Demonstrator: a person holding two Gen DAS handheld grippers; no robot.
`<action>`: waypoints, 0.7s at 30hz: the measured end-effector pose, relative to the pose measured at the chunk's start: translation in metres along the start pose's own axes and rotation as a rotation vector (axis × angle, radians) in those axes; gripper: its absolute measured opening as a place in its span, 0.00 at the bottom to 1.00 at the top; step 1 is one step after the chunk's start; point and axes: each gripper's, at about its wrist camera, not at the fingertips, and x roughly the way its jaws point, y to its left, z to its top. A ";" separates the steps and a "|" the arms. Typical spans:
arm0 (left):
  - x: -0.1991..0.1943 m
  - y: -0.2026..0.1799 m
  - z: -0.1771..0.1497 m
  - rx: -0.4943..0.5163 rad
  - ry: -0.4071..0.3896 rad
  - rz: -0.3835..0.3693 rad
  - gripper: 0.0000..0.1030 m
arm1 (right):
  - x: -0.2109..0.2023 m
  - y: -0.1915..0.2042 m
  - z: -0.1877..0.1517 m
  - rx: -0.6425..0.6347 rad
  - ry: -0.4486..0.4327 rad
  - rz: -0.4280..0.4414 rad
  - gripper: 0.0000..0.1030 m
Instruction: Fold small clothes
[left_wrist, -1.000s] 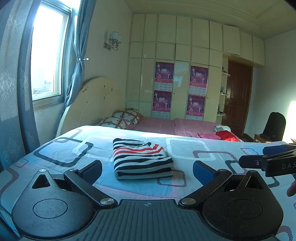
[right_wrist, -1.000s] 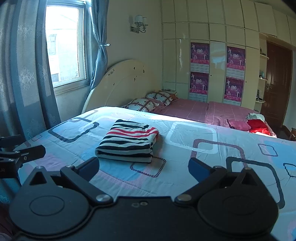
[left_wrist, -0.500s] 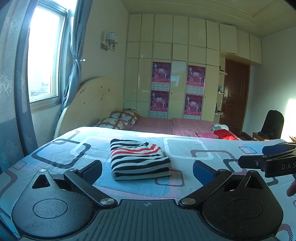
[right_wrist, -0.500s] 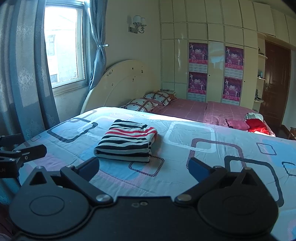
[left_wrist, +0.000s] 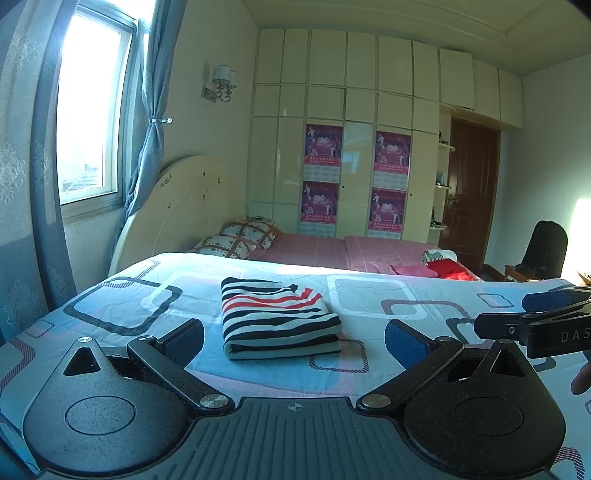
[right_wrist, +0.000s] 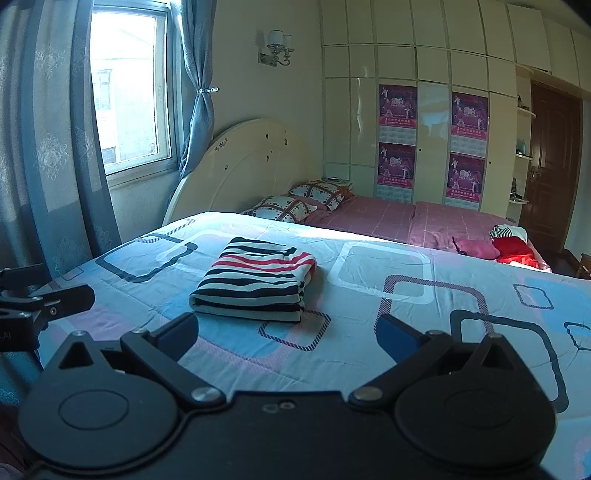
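Striped garment (left_wrist: 277, 317) lies folded mid-bed on the patterned quilt (left_wrist: 369, 295), clear of its edges. Left gripper (left_wrist: 294, 338) and right gripper (right_wrist: 286, 334), both spread empty, hover nearby; folding looks finished, so next probably fetch another garment.

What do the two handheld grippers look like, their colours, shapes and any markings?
Both are matte black. The left gripper has a ribbed base plate, two rounded housings with circular recesses, angled arms on silver pivot screws, and blue finger pads. The right gripper matches it, though its base looks smooth. Seen from the left camera, its side carries white letters "DAS".
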 end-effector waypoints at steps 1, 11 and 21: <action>0.000 0.000 0.000 0.001 0.000 0.000 1.00 | 0.000 0.000 0.000 -0.001 0.000 0.000 0.99; 0.001 0.000 0.000 0.004 -0.001 -0.004 1.00 | 0.000 0.000 0.000 0.000 0.001 0.000 0.99; 0.001 0.000 0.000 0.003 -0.001 -0.001 1.00 | 0.000 0.000 0.000 0.000 0.001 0.001 0.99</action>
